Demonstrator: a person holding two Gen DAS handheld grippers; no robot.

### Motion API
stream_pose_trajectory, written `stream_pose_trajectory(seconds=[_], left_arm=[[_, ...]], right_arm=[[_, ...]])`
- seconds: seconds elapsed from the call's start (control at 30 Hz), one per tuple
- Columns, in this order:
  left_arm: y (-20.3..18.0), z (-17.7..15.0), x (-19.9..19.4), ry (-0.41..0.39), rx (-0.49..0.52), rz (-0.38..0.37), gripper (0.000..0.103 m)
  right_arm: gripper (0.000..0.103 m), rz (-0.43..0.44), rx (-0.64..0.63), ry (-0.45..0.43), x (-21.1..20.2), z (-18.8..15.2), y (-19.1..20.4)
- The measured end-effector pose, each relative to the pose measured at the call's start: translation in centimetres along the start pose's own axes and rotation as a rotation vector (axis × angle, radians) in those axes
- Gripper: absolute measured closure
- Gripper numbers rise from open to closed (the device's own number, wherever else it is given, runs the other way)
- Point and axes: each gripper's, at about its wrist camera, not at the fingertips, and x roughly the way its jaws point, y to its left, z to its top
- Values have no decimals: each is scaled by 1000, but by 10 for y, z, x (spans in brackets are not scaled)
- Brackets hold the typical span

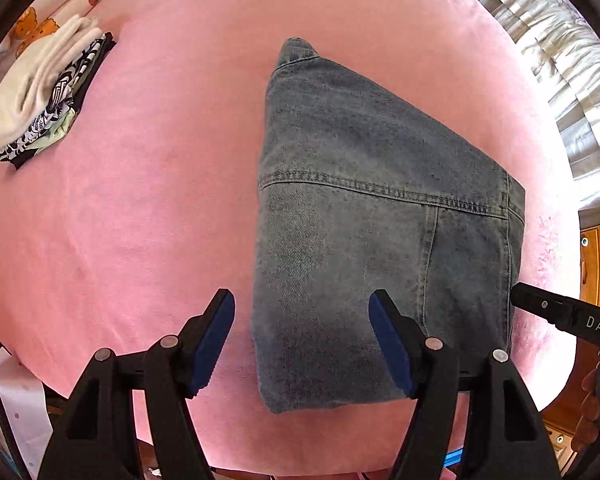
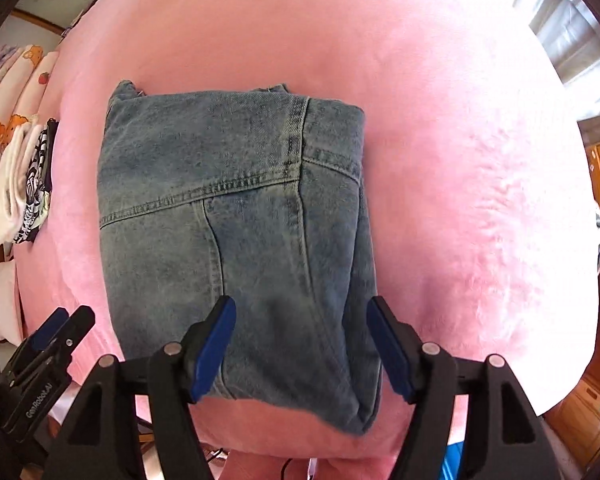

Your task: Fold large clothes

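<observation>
Both grippers gape above folded denim garment (image 2: 236, 240); untouched.

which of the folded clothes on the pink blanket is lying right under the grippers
The folded denim garment, a single blue bundle directly below both open grippers. The other folded clothes, a white and black-patterned stack, sit far off at the blanket's edge.

One folded denim garment (image 1: 380, 220); one pile of folded clothes (image 1: 44, 96); two grippers (image 1: 302, 340).
</observation>
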Motion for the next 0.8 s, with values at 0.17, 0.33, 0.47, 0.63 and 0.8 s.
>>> stream_pose_trajectory(seconds=[0.17,0.33,0.47,0.63,0.8], left_arm=[[-3,-3,12,19,-8,3,34],[3,-1,17,30,-23,36,22],[9,1,25,50,-21,65,21],[13,2,33,71,-4,125,17],[17,3,43,92,-12,101,14]], right_arm=[[35,-48,-4,0,3,-9,11],[35,-39,3,33,10,-5,18],[35,-58,1,41,13,-6,8],[35,-94,14,74,23,-3,-5],[19,-72,49,83,30,1,-15]])
